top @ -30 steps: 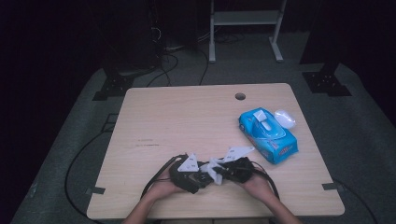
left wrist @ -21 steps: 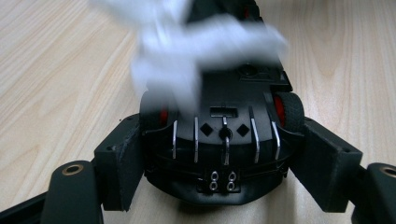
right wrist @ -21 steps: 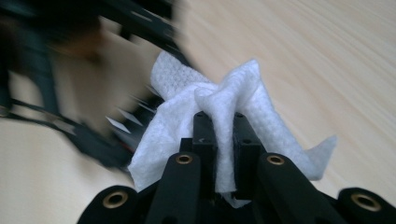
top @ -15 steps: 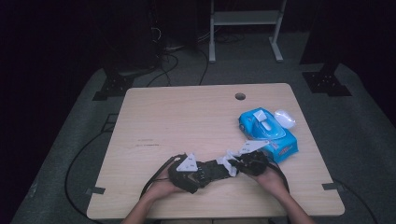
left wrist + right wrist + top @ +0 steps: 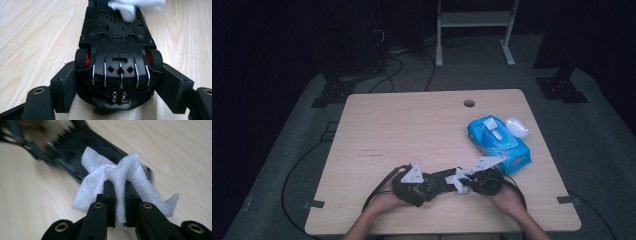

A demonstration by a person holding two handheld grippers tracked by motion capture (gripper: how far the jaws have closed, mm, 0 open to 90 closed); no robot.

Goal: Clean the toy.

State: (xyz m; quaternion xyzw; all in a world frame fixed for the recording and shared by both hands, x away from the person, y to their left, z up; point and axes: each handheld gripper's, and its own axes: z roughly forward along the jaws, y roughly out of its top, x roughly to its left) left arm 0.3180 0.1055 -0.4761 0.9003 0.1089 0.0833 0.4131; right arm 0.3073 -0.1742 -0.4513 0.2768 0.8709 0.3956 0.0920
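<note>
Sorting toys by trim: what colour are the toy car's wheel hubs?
Red, on the black toy car; clearest in the left gripper view.

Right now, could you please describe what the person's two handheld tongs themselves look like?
Both are matte black. The left tongs have broad, flat rectangular pads and brass-coloured pivot rivets; the right tongs have narrower block pads and the same rivets. Each carries a grey three-cornered plate on top, and a black cable trails off toward the person.

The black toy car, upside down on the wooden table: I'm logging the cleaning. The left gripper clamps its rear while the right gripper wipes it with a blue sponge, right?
Not a blue sponge: the right gripper pinches a white wet wipe, as the right gripper view shows. The left gripper does clamp the black toy car.
</note>
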